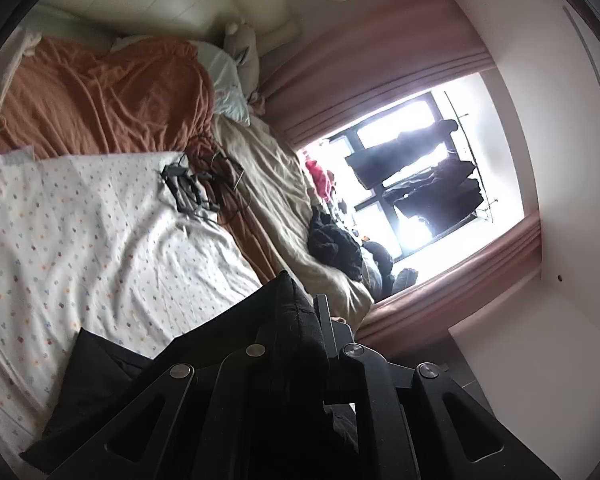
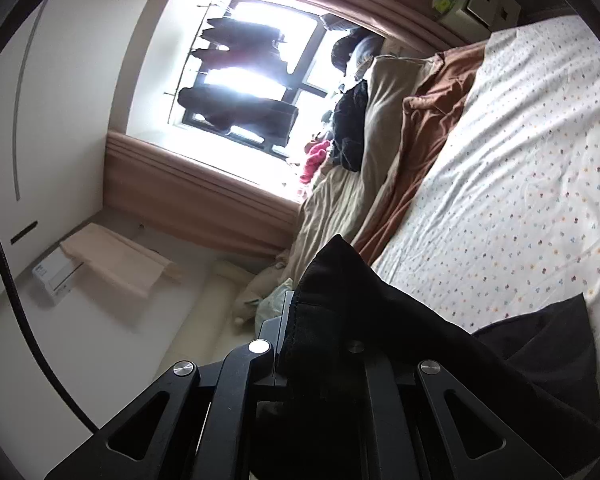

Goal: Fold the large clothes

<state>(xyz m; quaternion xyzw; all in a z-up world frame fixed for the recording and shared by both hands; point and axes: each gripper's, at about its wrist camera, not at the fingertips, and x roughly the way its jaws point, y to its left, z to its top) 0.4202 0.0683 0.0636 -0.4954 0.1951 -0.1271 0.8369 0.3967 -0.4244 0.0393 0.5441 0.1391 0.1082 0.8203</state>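
Note:
A black garment (image 1: 296, 320) is pinched in my left gripper (image 1: 306, 312), which is shut on a bunched corner of it; the cloth hangs down to the left over the dotted white bed sheet (image 1: 100, 220). My right gripper (image 2: 300, 312) is shut on another bunched corner of the same black garment (image 2: 360, 300), whose cloth drapes down to the right onto the sheet (image 2: 520, 160). Both views are rolled on their side and held above the bed.
A rust-brown blanket (image 1: 100, 92) and a beige duvet (image 1: 268, 184) lie bunched along the bed by the window (image 1: 400, 168). A dark tangle of cables (image 1: 188, 192) lies on the sheet. Dark clothes (image 2: 348, 128) are piled on the duvet. Pink curtains (image 2: 188, 184) frame the window.

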